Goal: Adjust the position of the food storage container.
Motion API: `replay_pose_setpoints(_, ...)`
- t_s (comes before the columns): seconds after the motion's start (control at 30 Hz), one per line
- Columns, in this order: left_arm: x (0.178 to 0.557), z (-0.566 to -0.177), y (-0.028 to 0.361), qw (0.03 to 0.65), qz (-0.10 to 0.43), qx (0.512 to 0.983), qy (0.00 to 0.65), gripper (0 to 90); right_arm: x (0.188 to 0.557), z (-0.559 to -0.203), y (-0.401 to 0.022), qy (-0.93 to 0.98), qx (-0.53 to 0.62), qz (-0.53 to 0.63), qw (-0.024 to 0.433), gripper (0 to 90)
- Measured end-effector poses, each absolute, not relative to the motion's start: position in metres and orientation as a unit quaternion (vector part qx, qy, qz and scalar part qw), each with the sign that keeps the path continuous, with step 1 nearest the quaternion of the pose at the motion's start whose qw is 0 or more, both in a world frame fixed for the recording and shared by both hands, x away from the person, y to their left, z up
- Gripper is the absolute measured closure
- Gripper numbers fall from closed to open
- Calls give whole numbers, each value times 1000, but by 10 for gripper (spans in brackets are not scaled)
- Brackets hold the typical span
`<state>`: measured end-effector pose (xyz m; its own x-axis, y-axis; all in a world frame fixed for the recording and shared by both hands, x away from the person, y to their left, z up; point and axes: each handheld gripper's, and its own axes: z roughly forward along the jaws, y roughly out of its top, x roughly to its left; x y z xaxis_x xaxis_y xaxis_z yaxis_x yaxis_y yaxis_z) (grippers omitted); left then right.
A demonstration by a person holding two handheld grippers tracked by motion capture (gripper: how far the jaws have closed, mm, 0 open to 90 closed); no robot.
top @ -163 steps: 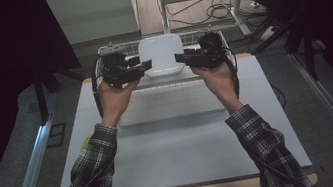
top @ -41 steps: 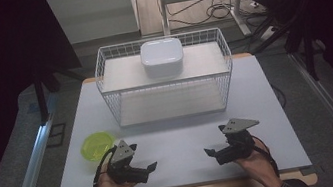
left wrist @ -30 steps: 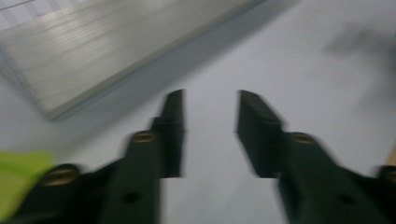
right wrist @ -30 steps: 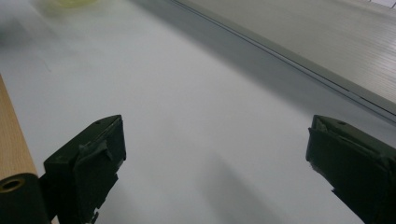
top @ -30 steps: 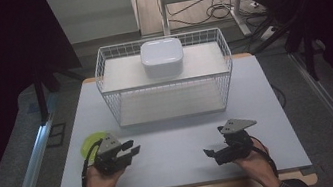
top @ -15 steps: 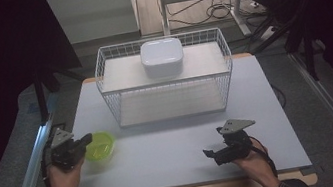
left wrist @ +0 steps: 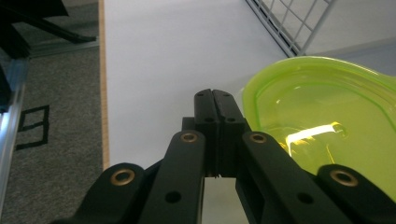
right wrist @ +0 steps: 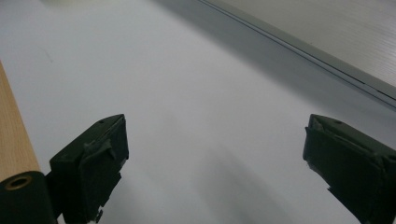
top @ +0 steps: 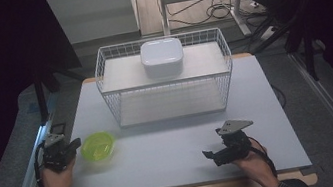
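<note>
I sit at a big white table [top: 173, 148]. At the far side stands a wire basket [top: 165, 81] with a white box [top: 162, 57] on its top shelf. Nearer to me, on the left part of the table, sits a little green bowl [top: 98, 147].

Nobody has told me the job, so I can only guess. I think the bowl is the thing I am meant to pick up.

My left gripper [top: 71, 149] is at the left edge of the table. The bowl is just beside it, toward the middle of the table. In the left gripper view the bowl [left wrist: 322, 126] sits just to the right of my tips, very near, and I cannot tell if it touches them. My left gripper [left wrist: 213, 100] is closed, with its two jaws pressed flat together and nothing between them.

My right gripper [top: 212, 156] is near the front of the table, well apart from the bowl. In the right gripper view its jaws are spread wide over bare table, holding nothing.

So my left hand is much nearer. The bowl is round, so it has no long side to line up with. I would need to open the left jaws first, then slide one over the near rim.
</note>
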<state>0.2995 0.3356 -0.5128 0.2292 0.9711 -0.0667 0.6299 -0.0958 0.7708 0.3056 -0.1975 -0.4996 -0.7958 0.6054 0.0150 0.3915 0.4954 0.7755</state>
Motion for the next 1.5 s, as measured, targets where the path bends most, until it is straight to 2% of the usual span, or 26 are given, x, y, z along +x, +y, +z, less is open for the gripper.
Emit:
replay_pose_setpoints(0.13, 301, -516, 329, 338, 239, 709, 571, 899, 306, -499, -198, 854, 294, 408, 132, 72)
replay_pose_setpoints(0.43, 298, -515, 318, 344, 225, 712, 569, 899, 306, -500, -198, 854, 296, 406, 133, 73)
replay_pose_setpoints(1.03, 293, -512, 252, 381, 161, 751, 515, 899, 307, -502, -198, 856, 299, 400, 130, 72)
replay_pose_setpoints(1.3, 291, -517, 268, 389, 146, 741, 528, 898, 307, -502, -198, 856, 300, 400, 131, 73)
replay_pose_setpoints(1.5, 290, -524, 263, 376, 124, 768, 503, 898, 307, -501, -198, 857, 300, 399, 132, 72)
